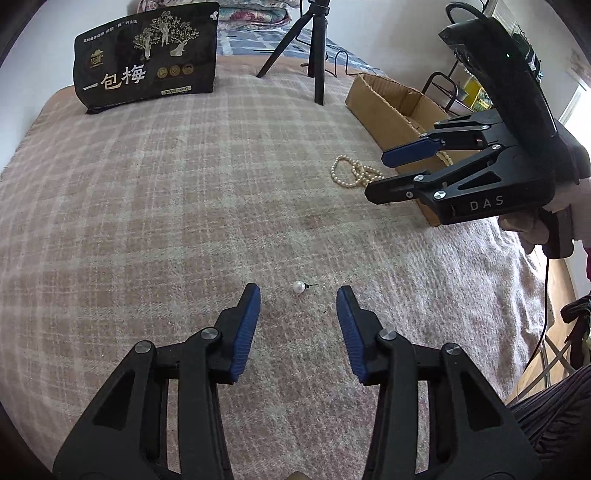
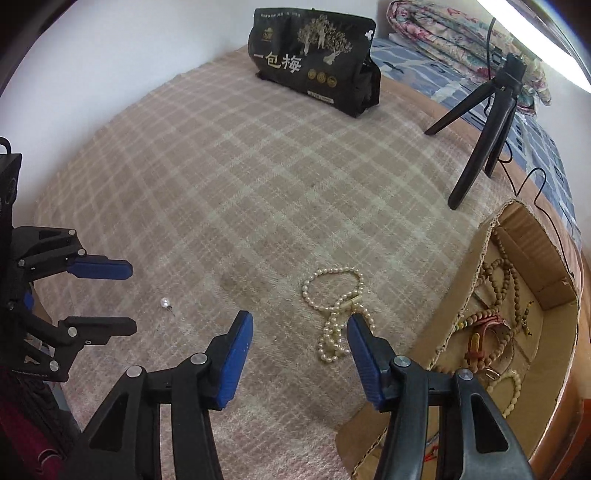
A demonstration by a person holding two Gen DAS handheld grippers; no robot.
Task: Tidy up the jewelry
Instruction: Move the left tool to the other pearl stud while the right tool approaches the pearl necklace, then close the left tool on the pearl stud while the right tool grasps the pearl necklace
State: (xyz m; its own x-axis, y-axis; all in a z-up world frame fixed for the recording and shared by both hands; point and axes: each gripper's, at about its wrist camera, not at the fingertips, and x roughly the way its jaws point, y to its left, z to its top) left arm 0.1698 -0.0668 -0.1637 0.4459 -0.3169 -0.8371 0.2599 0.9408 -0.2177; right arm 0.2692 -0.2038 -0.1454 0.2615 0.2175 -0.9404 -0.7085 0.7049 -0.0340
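Observation:
A small pearl earring (image 1: 299, 287) lies on the plaid blanket, just ahead of my open, empty left gripper (image 1: 298, 295); it also shows in the right wrist view (image 2: 165, 303). A pearl necklace (image 2: 338, 310) lies in loops beside a cardboard box (image 2: 554, 295) that holds several bead bracelets (image 2: 491, 325). My right gripper (image 2: 300, 320) is open and empty, hovering just short of the necklace. In the left wrist view the right gripper (image 1: 375, 173) is above the necklace (image 1: 352, 171) by the box (image 1: 391, 107).
A black snack bag (image 1: 147, 55) stands at the far side of the bed. A black tripod (image 1: 317, 48) stands near the box, with a cable behind it. Folded quilts (image 2: 461, 33) lie at the back. The left gripper (image 2: 129, 295) shows at the left of the right wrist view.

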